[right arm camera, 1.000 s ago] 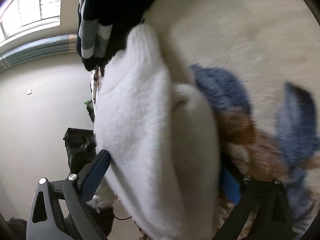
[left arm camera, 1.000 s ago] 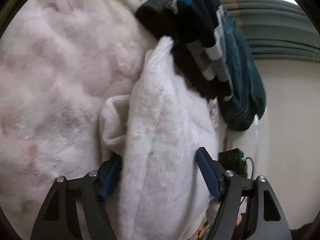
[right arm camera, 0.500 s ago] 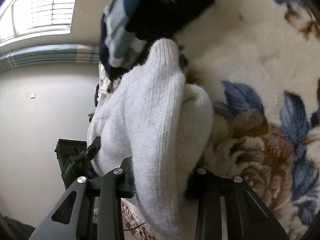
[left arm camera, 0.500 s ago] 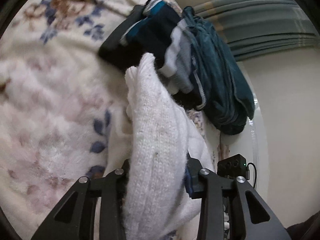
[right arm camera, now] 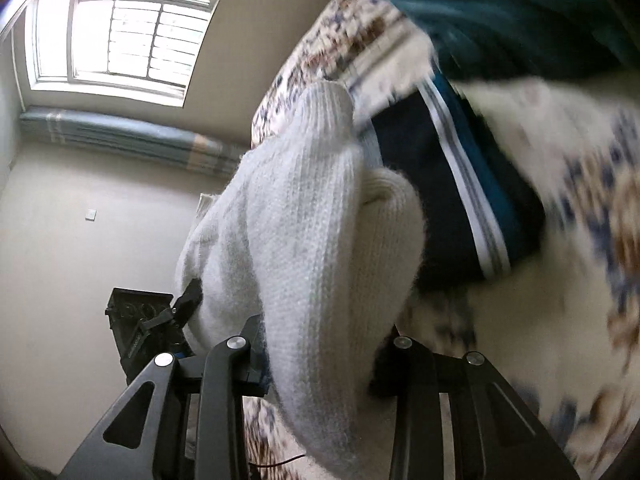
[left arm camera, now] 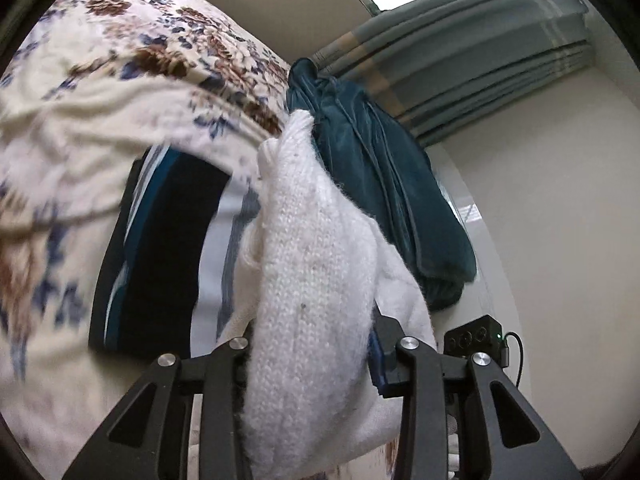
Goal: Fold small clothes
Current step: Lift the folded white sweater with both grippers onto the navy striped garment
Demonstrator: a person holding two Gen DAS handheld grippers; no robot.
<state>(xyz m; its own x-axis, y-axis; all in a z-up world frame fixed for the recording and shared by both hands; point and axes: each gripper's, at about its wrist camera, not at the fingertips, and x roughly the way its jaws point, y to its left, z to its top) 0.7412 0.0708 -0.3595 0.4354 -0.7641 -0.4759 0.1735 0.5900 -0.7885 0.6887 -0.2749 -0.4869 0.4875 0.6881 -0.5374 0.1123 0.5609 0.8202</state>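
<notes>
Both grippers clamp the same white knit garment (left arm camera: 316, 280), raised clear of a floral blanket (left arm camera: 80, 120). In the left wrist view, the left gripper (left arm camera: 310, 344) has its jaws closed on the white knit garment, the wool bulging out between the two fingers and trailing up to a narrow ribbed end. In the right wrist view, the right gripper (right arm camera: 324, 340) likewise has its jaws pressed shut on the white knit garment (right arm camera: 304, 220), a rolled cuff showing on its right side.

Behind the knit, on the floral blanket (right arm camera: 560, 320), lies a folded dark garment with white and teal stripes (left arm camera: 168, 256), flat and close to the blanket's edge; it also shows in the right wrist view (right arm camera: 460, 184). A crumpled teal cloth (left arm camera: 380, 184) sits just beyond it, hanging over the blanket's edge.

A window (right arm camera: 120, 28) lights the room, with a grey-green curtain (left arm camera: 460, 64) drawn beside it. A small black device (left arm camera: 476, 340) with a green light is visible low against the pale wall.
</notes>
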